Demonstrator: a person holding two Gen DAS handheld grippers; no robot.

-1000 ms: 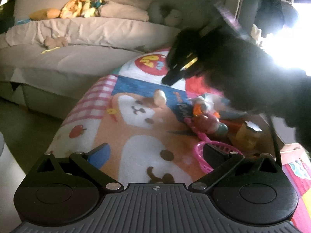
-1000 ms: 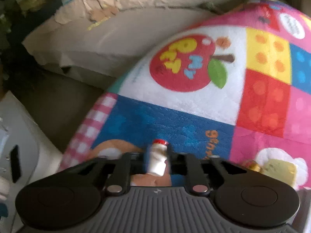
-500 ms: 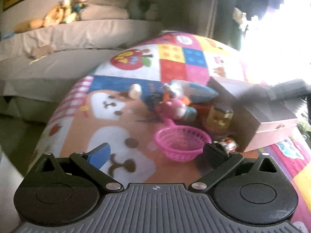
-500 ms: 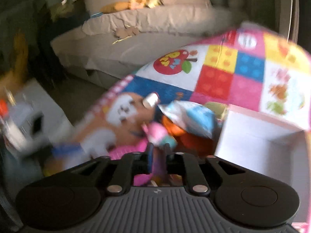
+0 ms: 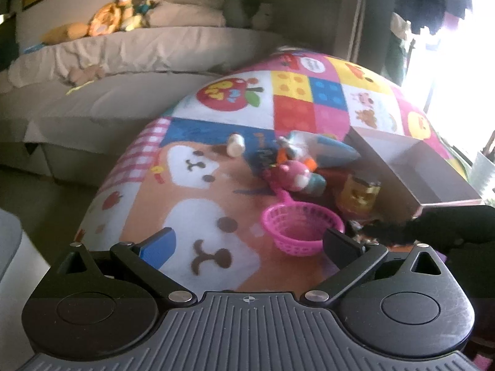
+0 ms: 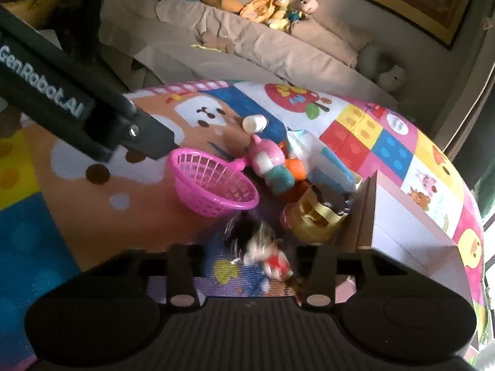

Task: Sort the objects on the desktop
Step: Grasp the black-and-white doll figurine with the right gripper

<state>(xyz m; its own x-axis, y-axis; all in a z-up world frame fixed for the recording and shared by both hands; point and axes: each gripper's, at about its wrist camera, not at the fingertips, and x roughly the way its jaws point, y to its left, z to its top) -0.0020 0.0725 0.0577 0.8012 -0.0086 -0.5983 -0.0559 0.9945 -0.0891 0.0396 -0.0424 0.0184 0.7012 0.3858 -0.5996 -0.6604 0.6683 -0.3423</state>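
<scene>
My right gripper (image 6: 250, 262) hangs low over the near edge of the mat, jaws closing. A small black, white and red toy (image 6: 263, 247) sits blurred between them, with a gap on its left side. My left gripper (image 5: 247, 244) is open and holds nothing, just short of a pink basket (image 5: 301, 228). One of its fingers (image 6: 145, 139) also shows in the right wrist view. A small white bottle (image 5: 235, 145) lies free on the mat further back. A pink plush toy (image 5: 294, 174) and a gold-lidded jar (image 5: 357, 194) lie between the bottle and an open pink box (image 5: 417, 167).
Everything lies on a colourful patchwork play mat (image 5: 198, 216) covering a table. A blue and white packet (image 5: 334, 151) lies behind the plush toy. A beige sofa (image 5: 123, 71) with stuffed animals runs along the back. Bright window glare fills the right side.
The right gripper let go of the white bottle at the far side of the mat. It then swung back and down over the small toy by the basket. The left gripper shifted slightly.
</scene>
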